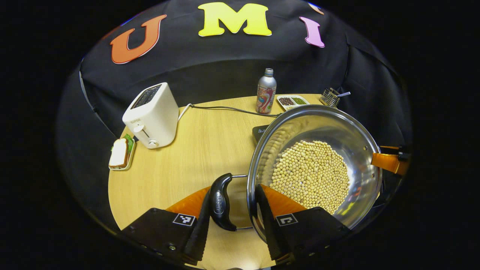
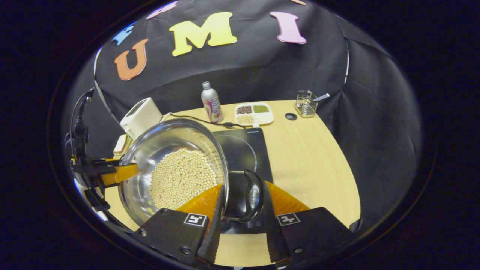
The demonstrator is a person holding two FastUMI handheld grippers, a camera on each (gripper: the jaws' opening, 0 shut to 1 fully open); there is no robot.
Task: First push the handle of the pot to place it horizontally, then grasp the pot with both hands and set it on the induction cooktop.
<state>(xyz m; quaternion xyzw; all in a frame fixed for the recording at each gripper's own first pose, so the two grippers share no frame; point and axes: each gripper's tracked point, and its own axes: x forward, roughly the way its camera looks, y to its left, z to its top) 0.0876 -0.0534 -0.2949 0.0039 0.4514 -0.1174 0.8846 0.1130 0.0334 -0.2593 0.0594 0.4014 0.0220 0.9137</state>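
Pot [image 1: 315, 168] level, handles [image 1: 220, 201] out sideways, left gripper [image 1: 232, 228] and right gripper [image 2: 240, 225] fingers each clamping one

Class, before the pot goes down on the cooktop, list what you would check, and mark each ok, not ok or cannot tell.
1. Left gripper astride its handle: ok.
2. Right gripper astride its handle: ok.
3. Both fingers pressing each handle: cannot tell.
4. Pot level: cannot tell; the beans lie spread, not heaped to one side.
5. Cooktop top bare: ok where seen.
6. Pot centred over the cooktop ring: not ok, it sits left of it in the right gripper view.
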